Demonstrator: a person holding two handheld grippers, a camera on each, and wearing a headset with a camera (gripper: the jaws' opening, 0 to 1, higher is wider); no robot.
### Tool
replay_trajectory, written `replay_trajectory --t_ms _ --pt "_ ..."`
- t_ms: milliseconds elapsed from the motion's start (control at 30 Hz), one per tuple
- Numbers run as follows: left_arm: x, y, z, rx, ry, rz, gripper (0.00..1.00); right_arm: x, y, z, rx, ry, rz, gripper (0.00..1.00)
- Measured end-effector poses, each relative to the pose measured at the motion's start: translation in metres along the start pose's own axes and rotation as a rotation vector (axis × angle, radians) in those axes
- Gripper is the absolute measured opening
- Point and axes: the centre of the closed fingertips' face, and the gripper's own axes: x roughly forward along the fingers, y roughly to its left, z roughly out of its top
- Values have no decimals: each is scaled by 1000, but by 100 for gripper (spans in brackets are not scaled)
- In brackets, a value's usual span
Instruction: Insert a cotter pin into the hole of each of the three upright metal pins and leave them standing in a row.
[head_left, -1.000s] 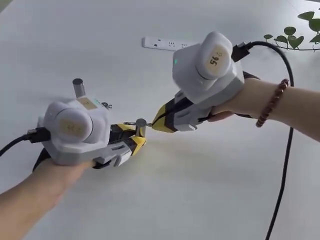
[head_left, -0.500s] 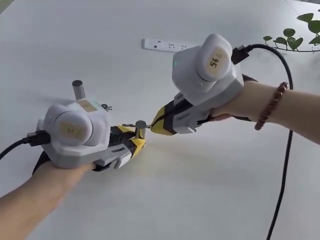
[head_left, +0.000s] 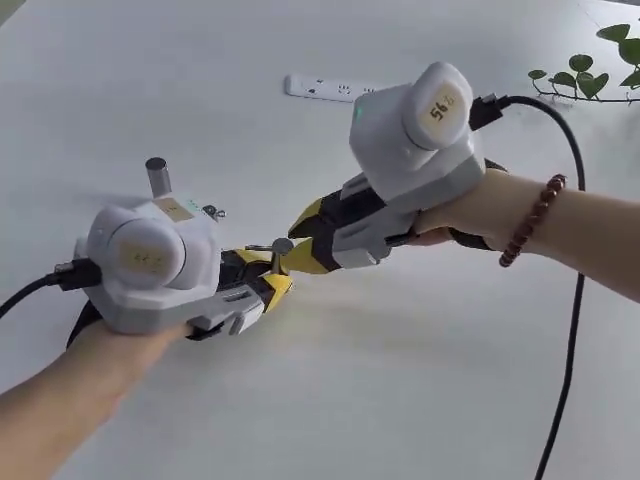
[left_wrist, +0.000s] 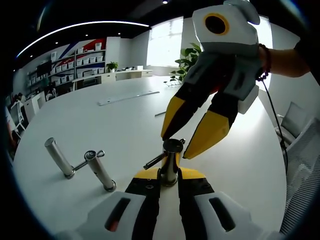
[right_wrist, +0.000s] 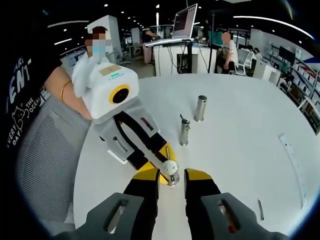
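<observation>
My left gripper (head_left: 272, 276) (left_wrist: 170, 176) is shut on the lower part of an upright metal pin (head_left: 282, 250) (left_wrist: 170, 159) (right_wrist: 170, 170). A cotter pin (head_left: 258, 246) (left_wrist: 154, 161) sticks sideways through its head. My right gripper (head_left: 298, 240) (right_wrist: 172, 176) (left_wrist: 176, 146) stands open, with its yellow fingers either side of the pin's head and nothing held. Two more metal pins stand to the left. One is bare (head_left: 157, 177) (left_wrist: 59, 157) (right_wrist: 201, 108). The other (left_wrist: 100, 170) (right_wrist: 184, 131) has a cotter pin through its top.
A white power strip (head_left: 325, 88) lies at the far side of the white table (head_left: 400, 380). A plant (head_left: 590, 70) sits at the right edge. The right gripper's black cable (head_left: 575, 300) trails down the right side. A person's arms hold both grippers.
The right gripper has opened and let go of the cotter pin, which stays in the held metal pin. Its body has tilted and risen a little. The left gripper has not moved.
</observation>
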Motion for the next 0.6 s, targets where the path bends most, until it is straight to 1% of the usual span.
replay_trajectory --t_ms 167,367,433,533,600 --pt "0 0 0 -5 -2 1 11 6 0 4 -13 -16 0 14" --pt "0 0 0 -5 -3 3 11 10 1 1 -46 0 2 11" --pt "0 1 0 -7 -4 4 11 10 3 2 -55 -6 8 9" --pt "0 1 0 -7 -5 6 11 11 1 2 -59 -11 4 9" --pt "1 2 0 -9 -8 9 11 11 -1 2 -40 -19 -2 9"
